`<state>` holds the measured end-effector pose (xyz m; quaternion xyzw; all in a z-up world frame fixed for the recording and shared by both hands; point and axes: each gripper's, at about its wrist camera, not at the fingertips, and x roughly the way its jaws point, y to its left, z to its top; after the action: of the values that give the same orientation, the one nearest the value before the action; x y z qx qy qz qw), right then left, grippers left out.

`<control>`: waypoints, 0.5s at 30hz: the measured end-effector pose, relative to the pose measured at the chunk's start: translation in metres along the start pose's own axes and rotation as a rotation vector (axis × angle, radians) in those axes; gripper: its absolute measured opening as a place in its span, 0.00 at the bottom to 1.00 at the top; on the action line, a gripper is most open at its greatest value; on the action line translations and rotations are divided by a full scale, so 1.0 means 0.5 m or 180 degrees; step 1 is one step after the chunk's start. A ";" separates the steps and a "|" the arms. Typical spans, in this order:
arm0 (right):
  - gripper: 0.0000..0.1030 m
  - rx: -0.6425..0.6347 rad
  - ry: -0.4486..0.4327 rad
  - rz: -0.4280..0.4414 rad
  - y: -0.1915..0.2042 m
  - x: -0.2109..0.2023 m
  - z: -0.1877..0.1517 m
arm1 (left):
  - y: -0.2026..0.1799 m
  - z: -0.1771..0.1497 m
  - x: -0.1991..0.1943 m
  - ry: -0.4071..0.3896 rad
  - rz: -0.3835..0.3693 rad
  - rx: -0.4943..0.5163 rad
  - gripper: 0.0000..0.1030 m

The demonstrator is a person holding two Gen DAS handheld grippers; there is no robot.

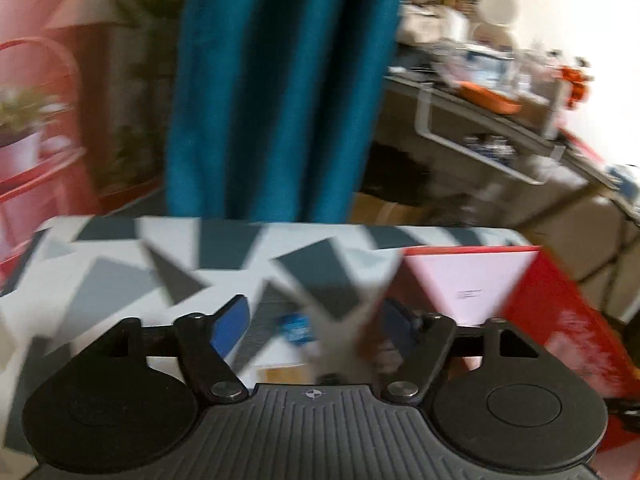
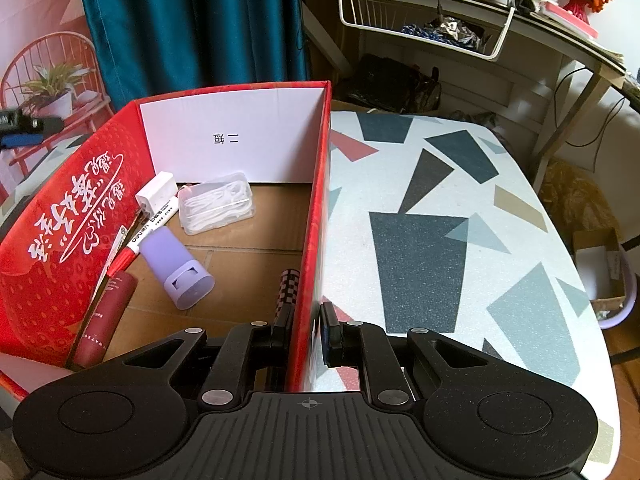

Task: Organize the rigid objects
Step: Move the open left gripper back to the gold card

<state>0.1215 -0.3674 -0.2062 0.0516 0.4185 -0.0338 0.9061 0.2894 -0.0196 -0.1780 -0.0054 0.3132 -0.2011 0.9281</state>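
A red cardboard box [image 2: 60, 240] stands open on the patterned table [image 2: 440, 200]. My right gripper [image 2: 308, 332] is shut on the box's right wall. Inside lie a purple cup [image 2: 176, 268] on its side, a clear plastic case [image 2: 216, 204], a white charger [image 2: 156, 194], a marker pen [image 2: 154, 224], a dark red tube [image 2: 106, 316] and a checkered item [image 2: 289, 286]. In the blurred left wrist view my left gripper [image 1: 314, 328] is open over the table [image 1: 120, 272], left of the box [image 1: 560, 320]. A small blue item [image 1: 294, 328] lies on the table between its fingers, not gripped.
A teal curtain [image 2: 192, 20] hangs behind the table. A cluttered desk with a white wire basket [image 2: 420, 28] stands at the back right. A red chair with a potted plant [image 2: 52, 84] is at the left. A cardboard box [image 2: 600, 268] sits on the floor at the right.
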 end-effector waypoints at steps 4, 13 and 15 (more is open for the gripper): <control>0.13 -0.0022 0.0001 -0.0020 0.003 0.000 0.001 | 0.021 -0.031 0.036 0.0163 0.0218 -0.0030 0.66; 0.13 -0.0059 0.0013 -0.0040 0.007 0.003 0.003 | -0.024 -0.119 0.105 0.0575 0.0387 0.0312 0.64; 0.13 -0.0104 0.0007 -0.0064 0.011 0.003 0.004 | -0.023 -0.132 0.108 0.0631 0.0410 0.0381 0.65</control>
<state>0.1246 -0.3622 -0.2055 0.0326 0.4205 -0.0359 0.9060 0.2857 -0.0429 -0.2610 0.0901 0.3906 -0.1591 0.9022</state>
